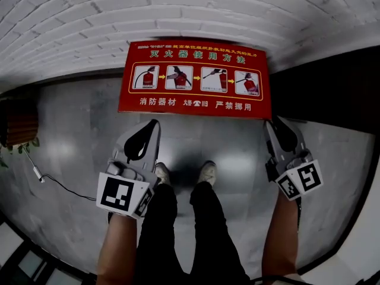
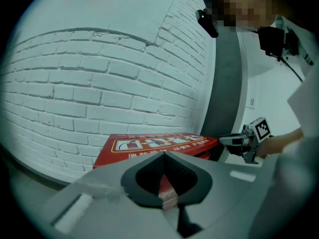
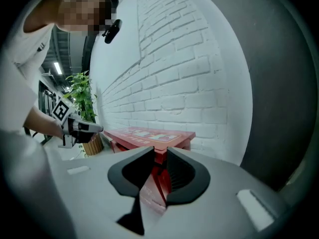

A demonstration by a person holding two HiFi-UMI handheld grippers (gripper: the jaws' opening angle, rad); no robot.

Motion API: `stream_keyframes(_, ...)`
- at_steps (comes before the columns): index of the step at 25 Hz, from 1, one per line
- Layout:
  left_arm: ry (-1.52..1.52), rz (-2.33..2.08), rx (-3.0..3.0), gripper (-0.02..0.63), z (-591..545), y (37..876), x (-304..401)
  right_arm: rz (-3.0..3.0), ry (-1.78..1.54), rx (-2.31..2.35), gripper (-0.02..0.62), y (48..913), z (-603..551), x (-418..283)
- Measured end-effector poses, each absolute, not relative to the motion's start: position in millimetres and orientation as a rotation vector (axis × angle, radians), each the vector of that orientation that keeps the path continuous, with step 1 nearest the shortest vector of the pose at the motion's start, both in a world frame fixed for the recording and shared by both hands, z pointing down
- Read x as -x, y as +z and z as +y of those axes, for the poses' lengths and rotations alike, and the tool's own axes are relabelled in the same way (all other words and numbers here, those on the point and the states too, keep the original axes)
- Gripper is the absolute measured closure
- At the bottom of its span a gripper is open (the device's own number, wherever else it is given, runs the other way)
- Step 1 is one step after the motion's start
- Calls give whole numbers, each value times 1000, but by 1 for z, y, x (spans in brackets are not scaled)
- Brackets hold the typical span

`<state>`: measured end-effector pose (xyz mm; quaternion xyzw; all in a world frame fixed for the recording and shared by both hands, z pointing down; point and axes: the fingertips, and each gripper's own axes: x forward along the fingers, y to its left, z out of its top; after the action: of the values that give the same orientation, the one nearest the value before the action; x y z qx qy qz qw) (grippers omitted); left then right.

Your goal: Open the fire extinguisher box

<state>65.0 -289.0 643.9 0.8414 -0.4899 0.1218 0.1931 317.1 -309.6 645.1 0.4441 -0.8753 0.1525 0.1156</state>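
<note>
The fire extinguisher box is a low red case with a pictogram lid, standing on the floor against the white brick wall, lid down. My left gripper hovers just before the lid's front left part, jaws shut with nothing in them; its own view shows the tips meeting in front of the box. My right gripper is at the lid's front right corner. In the right gripper view its jaws stand slightly apart with the corner of the red lid in the gap; I see no firm press.
A dark wall panel rises right of the box. A potted plant stands to the left, with a white cable on the grey polished floor. The person's shoes are just before the box.
</note>
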Motion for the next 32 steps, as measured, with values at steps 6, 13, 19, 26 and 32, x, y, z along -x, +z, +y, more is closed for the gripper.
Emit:
stream_keyframes(6,258,-1409,-2367,603,-292,599,-65,-2622,418,-1434,515,568,-351,-320)
stream_keyframes(13,225,-1458,-2358,603,-296,561,-50,-2665,476,-1515,515,519,-418,-321)
stream_keyframes(19,199,-1508,-2349,603,-299,547,-39,-2679,525,-1591,517,503,-465,-322)
stream_keyframes(26,169,-1551,-2312,603,-302,545,-30,-2679,469,-1600,520,496,-506,-320)
stream_keyframes(32,162,-1560,-2303,603,-309,543,-28,-2654,394,-1649,548,493,-506,-335)
